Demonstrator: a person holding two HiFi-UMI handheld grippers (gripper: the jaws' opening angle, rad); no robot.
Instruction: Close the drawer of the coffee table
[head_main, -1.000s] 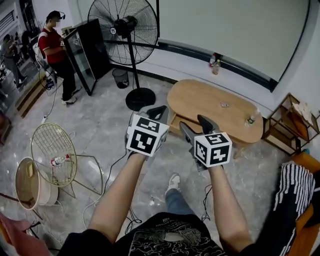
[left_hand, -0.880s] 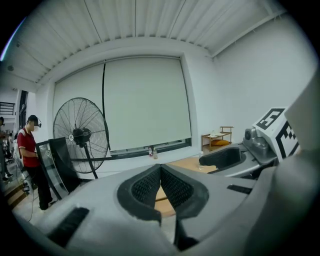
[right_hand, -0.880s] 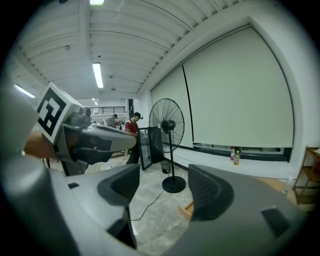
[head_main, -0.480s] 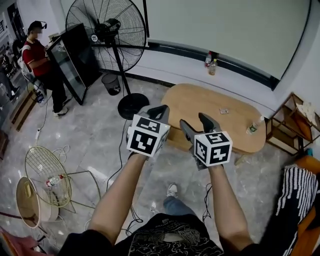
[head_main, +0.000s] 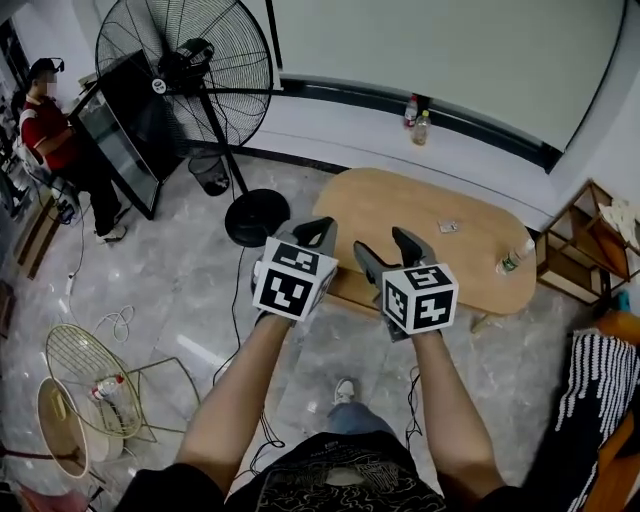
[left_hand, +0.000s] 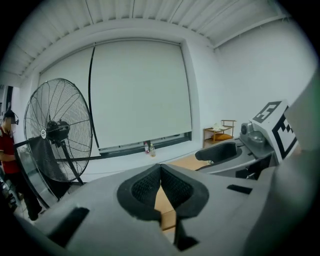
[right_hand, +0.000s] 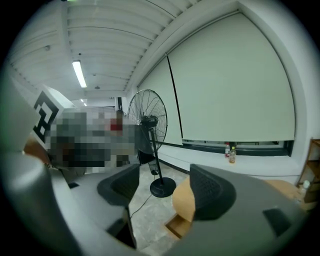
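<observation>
The tall black fan (head_main: 185, 70) stands on the floor ahead and to the left of my left tool (head_main: 318, 232). The oval wooden surface (head_main: 400, 215) lies just beyond both tools and stretches off to the right of my right tool (head_main: 388, 250). Its drawer (right_hand: 181, 225) juts out open at the near end, low and ahead, seen through the gap of the right tool and well clear of it. My left tool's jaws are pressed together on nothing. My right tool's jaws stand moderately apart, empty. A bottle (head_main: 512, 258) stands at the surface's far right edge.
</observation>
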